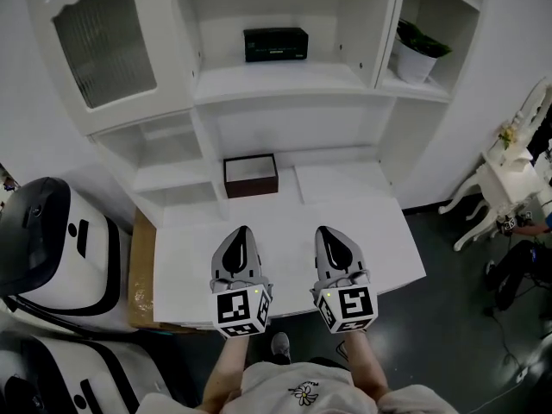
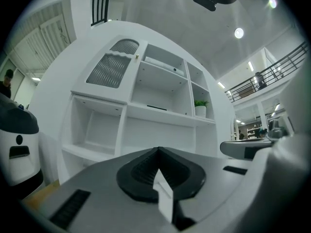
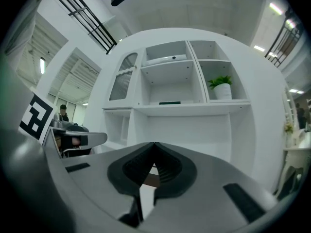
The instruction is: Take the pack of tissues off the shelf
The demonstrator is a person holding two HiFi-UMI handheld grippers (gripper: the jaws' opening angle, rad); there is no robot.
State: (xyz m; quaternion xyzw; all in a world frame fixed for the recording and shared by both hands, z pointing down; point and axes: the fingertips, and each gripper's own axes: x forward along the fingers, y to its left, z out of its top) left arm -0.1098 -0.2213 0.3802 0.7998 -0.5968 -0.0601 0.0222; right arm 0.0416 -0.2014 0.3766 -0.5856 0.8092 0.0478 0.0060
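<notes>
The pack of tissues [image 1: 274,44] is a dark green box lying on the white shelf [image 1: 276,83] in the middle bay of the cabinet. It appears as a thin dark strip in the left gripper view [image 2: 156,108] and the right gripper view [image 3: 169,102]. My left gripper [image 1: 242,229] and right gripper [image 1: 328,229] are side by side over the front of the white desk [image 1: 285,248], well short of the shelf. Both point level at the cabinet. The jaws of each meet at the tips, left [image 2: 158,149] and right [image 3: 154,143], with nothing between them.
An open brown box [image 1: 251,176] sits at the back of the desk. A potted plant [image 1: 417,52] stands in the right bay. A glass-front door [image 1: 103,41] is at upper left. White machines [image 1: 52,248] and cardboard [image 1: 141,274] stand left; white furniture [image 1: 509,162] stands right.
</notes>
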